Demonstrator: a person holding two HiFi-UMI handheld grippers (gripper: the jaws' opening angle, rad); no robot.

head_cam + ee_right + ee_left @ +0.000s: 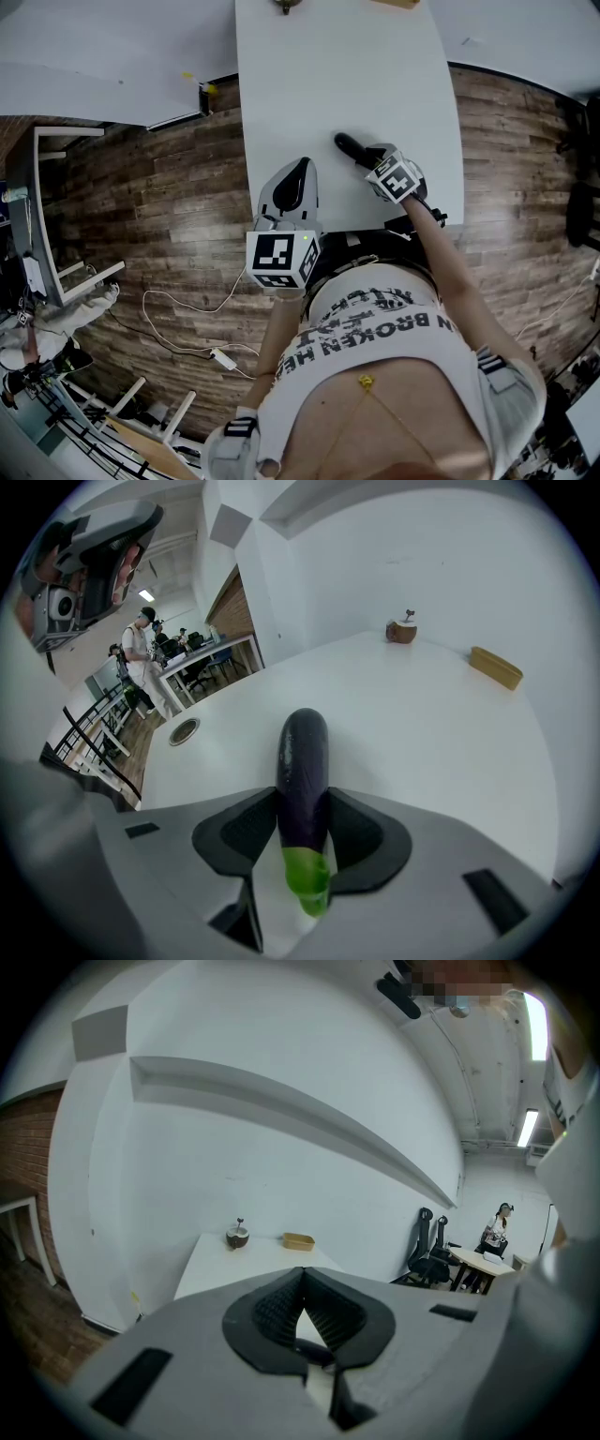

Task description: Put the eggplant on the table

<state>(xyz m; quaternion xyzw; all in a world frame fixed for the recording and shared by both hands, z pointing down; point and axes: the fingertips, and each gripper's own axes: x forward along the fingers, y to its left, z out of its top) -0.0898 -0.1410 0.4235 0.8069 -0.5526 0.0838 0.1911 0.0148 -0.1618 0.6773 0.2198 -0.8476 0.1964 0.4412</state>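
A dark purple eggplant [304,752] with a green stem end lies lengthwise between the jaws of my right gripper [305,799], and both pads press on its sides. In the head view the eggplant [347,144] sticks out ahead of the right gripper [367,157], low over the near part of the white table [328,75]; I cannot tell whether its tip touches the top. My left gripper [300,169] hangs at the table's near edge, to the left of the right one. Its jaws [300,1274] are shut with nothing between them.
At the table's far end stand a small brown bowl [402,630] and a tan tray [495,667]. Wooden floor with a white cable [187,309] lies left of the table. A white wall is behind the table. People and desks are farther off.
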